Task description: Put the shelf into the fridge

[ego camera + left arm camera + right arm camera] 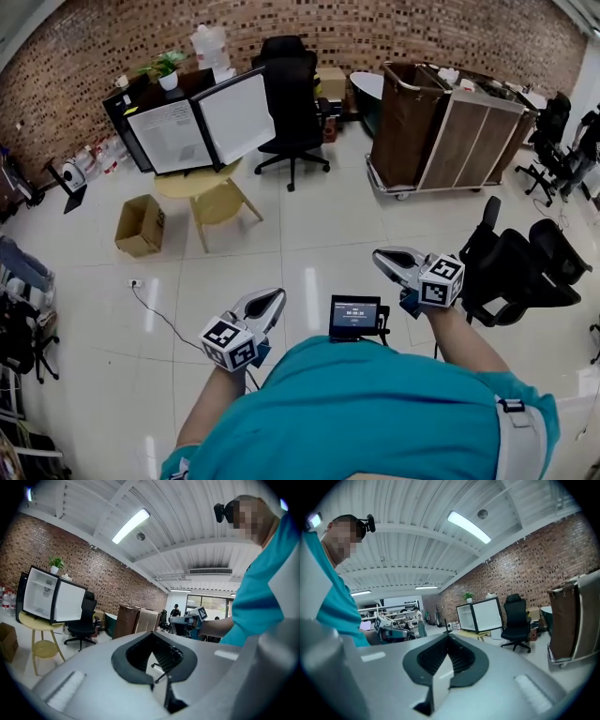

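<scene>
A small black fridge stands on a round yellow table across the room, its white door swung open to the right. The fridge also shows in the left gripper view, and the fridge in the right gripper view. I cannot make out a loose shelf in any view. My left gripper and right gripper are held close to the person's body, far from the fridge. The left gripper and the right gripper both have jaws closed tip to tip, with nothing between them.
A black office chair stands right of the fridge, and a wooden cart further right. A cardboard box and a cable lie on the tiled floor at left. Another black chair is near my right gripper. A small screen hangs at chest level.
</scene>
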Action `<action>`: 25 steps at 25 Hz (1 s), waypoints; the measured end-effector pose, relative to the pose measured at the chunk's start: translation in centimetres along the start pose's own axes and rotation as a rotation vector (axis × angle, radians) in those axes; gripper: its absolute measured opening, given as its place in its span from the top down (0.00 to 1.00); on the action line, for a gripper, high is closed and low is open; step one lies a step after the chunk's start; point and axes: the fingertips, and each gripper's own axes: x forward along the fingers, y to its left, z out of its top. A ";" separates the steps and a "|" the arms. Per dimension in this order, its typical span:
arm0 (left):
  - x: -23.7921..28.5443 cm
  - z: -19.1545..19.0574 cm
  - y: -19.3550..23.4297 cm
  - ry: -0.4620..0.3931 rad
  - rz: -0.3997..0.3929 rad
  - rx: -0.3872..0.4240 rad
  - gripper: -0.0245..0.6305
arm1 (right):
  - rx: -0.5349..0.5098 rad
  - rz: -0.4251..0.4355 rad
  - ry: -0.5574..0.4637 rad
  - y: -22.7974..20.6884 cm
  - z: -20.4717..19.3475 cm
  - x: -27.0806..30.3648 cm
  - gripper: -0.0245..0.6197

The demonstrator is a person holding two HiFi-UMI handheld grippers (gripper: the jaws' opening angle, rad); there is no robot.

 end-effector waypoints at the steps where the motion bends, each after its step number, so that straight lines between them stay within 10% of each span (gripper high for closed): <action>1: 0.7 0.0 -1.0 -0.003 -0.003 0.001 0.96 | 0.004 -0.001 -0.011 -0.1 0.3 -1.5 0.96; 12: 10.1 -0.9 -13.8 -0.038 0.002 -0.022 0.96 | 0.019 -0.001 -0.020 -2.2 0.7 -17.8 0.96; 25: 8.2 1.5 -15.2 -0.038 -0.034 0.021 0.96 | 0.024 -0.050 -0.072 -0.4 1.5 -19.6 0.96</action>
